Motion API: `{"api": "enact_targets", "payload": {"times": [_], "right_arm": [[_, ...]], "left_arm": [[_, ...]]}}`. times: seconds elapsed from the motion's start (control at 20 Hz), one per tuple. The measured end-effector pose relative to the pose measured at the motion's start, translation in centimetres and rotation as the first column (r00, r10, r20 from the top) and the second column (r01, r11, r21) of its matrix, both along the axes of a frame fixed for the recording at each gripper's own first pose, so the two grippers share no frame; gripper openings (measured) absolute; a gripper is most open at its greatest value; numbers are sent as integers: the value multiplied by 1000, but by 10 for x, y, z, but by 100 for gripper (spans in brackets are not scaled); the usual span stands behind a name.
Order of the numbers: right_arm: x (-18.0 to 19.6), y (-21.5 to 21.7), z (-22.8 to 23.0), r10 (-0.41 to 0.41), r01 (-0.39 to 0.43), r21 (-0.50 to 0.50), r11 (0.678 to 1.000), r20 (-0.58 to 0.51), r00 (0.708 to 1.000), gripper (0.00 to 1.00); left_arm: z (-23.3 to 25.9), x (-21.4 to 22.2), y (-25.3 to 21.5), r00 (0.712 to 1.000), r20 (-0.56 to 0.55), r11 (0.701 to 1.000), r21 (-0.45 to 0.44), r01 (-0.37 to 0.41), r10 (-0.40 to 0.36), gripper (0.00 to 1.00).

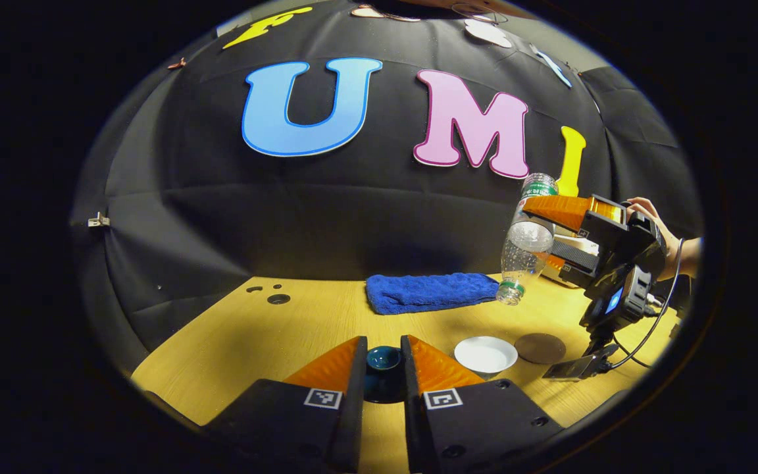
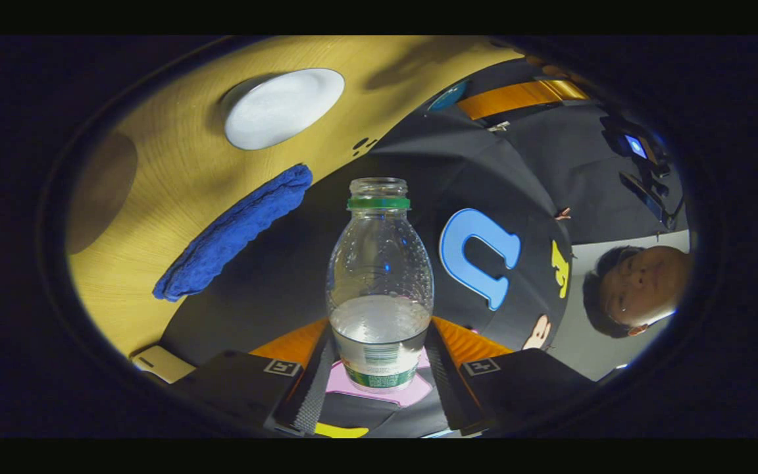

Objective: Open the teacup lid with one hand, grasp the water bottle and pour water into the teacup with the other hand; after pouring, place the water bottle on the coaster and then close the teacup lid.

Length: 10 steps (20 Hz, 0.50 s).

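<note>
The right tool was seen raised above the wooden worktop, held by a hand, its fingers clenched on the clear plastic water bottle. The bottle's long axis was tilted steeply, its uncapped mouth pointed down over the worktop behind the white round teacup and the brown round coaster beside it. The left tool was held low, clenched on the dark teal teacup lid. A folded blue towel lay toward the far edge.
</note>
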State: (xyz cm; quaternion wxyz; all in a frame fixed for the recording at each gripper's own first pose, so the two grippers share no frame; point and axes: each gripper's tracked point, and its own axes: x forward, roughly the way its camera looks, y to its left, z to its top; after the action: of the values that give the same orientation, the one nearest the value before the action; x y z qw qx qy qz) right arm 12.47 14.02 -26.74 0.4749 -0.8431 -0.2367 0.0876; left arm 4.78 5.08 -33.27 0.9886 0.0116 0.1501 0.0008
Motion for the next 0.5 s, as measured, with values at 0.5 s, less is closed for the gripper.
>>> {"api": "enact_targets", "payload": {"times": [0.5], "right_arm": [[-12, -27, -83, -50, 496, 528, 689, -648, 760, 74]], "left_arm": [[-1, 2, -6, 1000, -5, 1000, 2, 12, -12, 31]]}}
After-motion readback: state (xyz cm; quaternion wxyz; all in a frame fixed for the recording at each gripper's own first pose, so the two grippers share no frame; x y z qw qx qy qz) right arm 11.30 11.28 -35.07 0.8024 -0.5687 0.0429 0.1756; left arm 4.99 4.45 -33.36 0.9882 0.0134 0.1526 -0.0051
